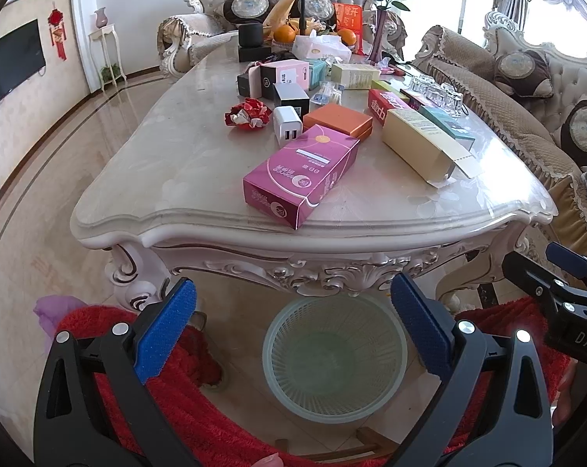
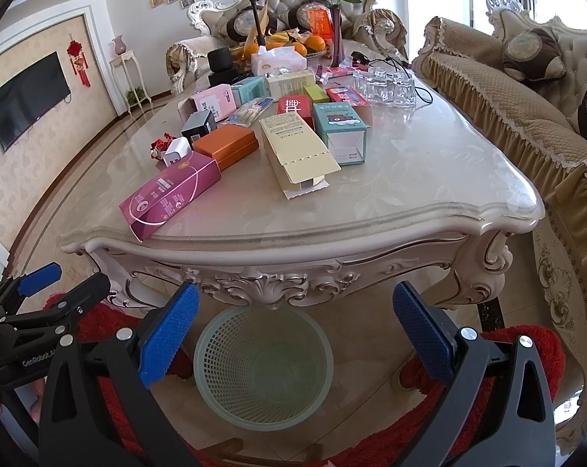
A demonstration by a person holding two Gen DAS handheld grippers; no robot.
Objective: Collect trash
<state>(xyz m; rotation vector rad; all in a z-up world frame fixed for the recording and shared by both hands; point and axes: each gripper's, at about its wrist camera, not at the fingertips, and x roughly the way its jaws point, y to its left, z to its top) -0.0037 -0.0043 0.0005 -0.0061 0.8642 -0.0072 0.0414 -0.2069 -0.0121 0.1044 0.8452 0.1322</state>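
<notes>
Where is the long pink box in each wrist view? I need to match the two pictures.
Left wrist: the long pink box lies centre frame at the table's near edge, just right of the white charger.
Right wrist: it lies left of centre, one corner overhanging the near edge.
Shared landmark: the green mesh basket on the floor below the table.
</notes>
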